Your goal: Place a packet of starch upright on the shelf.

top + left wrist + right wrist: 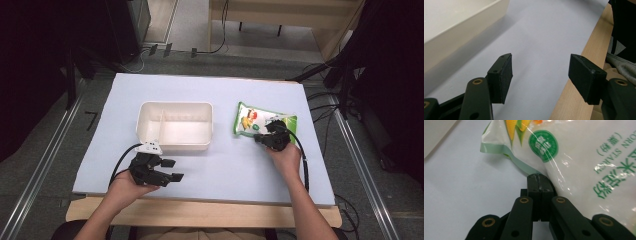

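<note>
My right gripper (pixel 539 178) reaches forward, low; jaws pressed together pinching the starch bag's (pixel 584 157) near edge. Left gripper (pixel 540 75) idle, jaws apart.

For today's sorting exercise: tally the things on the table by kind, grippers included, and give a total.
Grippers: 2 (left gripper, right gripper)
Cream divided tub: 1
Starch bag: 1
Total: 4
</note>
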{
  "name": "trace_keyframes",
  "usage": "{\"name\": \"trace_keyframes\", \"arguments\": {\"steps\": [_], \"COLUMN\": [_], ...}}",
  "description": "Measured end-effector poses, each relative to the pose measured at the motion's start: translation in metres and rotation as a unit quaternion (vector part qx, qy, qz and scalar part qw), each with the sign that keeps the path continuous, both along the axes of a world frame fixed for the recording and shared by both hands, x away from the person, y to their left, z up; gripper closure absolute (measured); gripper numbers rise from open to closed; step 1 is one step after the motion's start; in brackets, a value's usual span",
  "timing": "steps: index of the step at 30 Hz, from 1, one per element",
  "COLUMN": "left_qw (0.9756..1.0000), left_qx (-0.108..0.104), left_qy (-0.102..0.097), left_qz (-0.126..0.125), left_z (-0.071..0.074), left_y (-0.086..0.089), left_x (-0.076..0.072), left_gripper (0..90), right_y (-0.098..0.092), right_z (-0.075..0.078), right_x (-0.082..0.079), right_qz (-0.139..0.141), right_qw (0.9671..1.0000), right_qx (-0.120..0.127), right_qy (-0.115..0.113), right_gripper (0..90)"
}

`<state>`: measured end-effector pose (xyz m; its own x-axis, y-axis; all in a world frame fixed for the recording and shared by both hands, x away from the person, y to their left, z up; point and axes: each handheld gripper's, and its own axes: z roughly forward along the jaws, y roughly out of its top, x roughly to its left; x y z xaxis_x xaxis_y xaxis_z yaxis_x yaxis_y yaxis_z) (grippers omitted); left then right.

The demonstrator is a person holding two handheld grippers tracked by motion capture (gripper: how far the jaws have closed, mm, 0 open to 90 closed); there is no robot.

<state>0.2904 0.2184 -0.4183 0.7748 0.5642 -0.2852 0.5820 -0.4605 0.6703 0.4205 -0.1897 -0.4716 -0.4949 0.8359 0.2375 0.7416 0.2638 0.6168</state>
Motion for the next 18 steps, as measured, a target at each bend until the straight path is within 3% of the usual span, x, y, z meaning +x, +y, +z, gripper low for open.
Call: {"name": "trace_keyframes", "arguments": {"steps": [5,7,9,10,11,13,14,15,16,17,18], "left_qw": [1.0000,1.0000,1.0000,1.0000,1.0000,1.0000,1.0000,1.0000,1.0000,1.0000,1.0000], "left_qx": [-0.001,0.002,-0.003,-0.005,-0.004,0.000,0.001,0.001,-0.004,-0.004,-0.003], "left_qy": [0.001,0.001,0.001,0.002,0.001,0.002,0.002,0.002,0.001,0.001,0.000], "left_qz": [-0.002,-0.003,-0.003,-0.003,-0.005,-0.006,-0.005,-0.005,-0.005,-0.005,-0.005], "left_z": [0.000,0.000,0.001,0.000,0.000,-0.001,-0.001,-0.001,-0.001,-0.001,0.000], "left_y": [0.000,0.000,0.001,0.001,0.001,0.002,0.004,0.004,0.006,0.006,0.006], "left_x": [0.000,0.000,0.000,0.000,0.000,0.000,0.000,0.000,0.000,0.000,0.000], "left_gripper": [36.8,36.9,37.1,37.2,37.2,37.3,37.4,37.4,37.5,37.5,37.6], "right_y": [-0.004,-0.003,0.004,0.014,0.014,0.022,0.027,0.027,0.031,0.031,0.033], "right_z": [0.004,0.006,0.016,0.029,0.029,0.038,0.042,0.042,0.044,0.044,0.046], "right_x": [-0.001,-0.002,-0.004,-0.002,-0.002,0.007,0.022,0.022,0.037,0.037,0.052], "right_qz": [-0.017,-0.011,0.001,0.015,0.015,0.016,0.012,0.012,0.007,0.007,0.000], "right_qw": [0.9998,0.9999,0.9996,0.9993,0.9993,0.9990,0.9991,0.9991,0.9992,0.9992,0.9992], "right_qx": [0.003,0.012,0.025,0.011,0.011,0.008,0.002,0.002,-0.004,-0.004,0.000], "right_qy": [0.002,0.001,-0.013,-0.033,-0.033,-0.041,-0.041,-0.041,-0.040,-0.040,-0.039], "right_gripper": [90.0,90.0,90.0,90.0,90.0,90.0,90.0,90.0,90.0,90.0,90.0]}}
